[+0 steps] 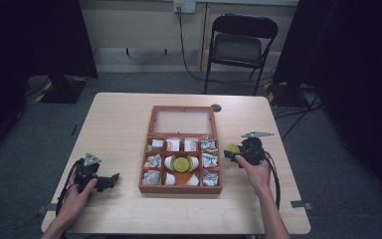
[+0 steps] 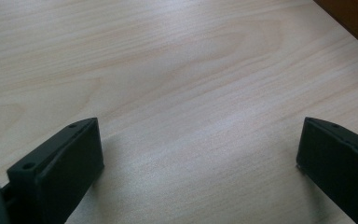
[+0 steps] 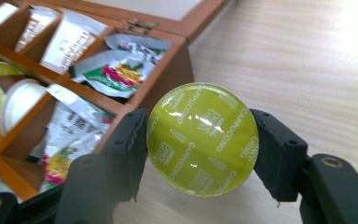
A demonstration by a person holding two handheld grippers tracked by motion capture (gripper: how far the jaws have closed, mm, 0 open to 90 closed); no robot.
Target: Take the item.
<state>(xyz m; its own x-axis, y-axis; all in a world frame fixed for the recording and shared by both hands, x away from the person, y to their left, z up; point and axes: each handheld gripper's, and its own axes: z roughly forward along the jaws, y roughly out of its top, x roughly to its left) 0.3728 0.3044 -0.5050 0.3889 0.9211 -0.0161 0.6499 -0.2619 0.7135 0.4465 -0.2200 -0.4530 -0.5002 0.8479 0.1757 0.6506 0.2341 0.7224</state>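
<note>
My right gripper (image 3: 200,154) is shut on a coffee capsule (image 3: 202,138) with a shiny green lid that reads CAPPUCCINO; its jaws press both sides. In the high view the right gripper (image 1: 236,154) holds that capsule (image 1: 233,148) just right of the wooden compartment box (image 1: 181,189). The box holds sachets, white capsules and another green-lidded capsule (image 1: 181,163) in its middle. My left gripper (image 1: 110,180) rests low over the table at the front left, left of the box. In the left gripper view its jaws stand wide apart, open (image 2: 198,154), over bare wood.
The box's glass lid (image 1: 183,121) lies open flat toward the far side. A small dark disc (image 1: 216,107) sits on the table behind it. A folding chair (image 1: 238,47) stands beyond the table (image 1: 119,119). Sachets (image 3: 116,70) fill the box's right-hand compartments.
</note>
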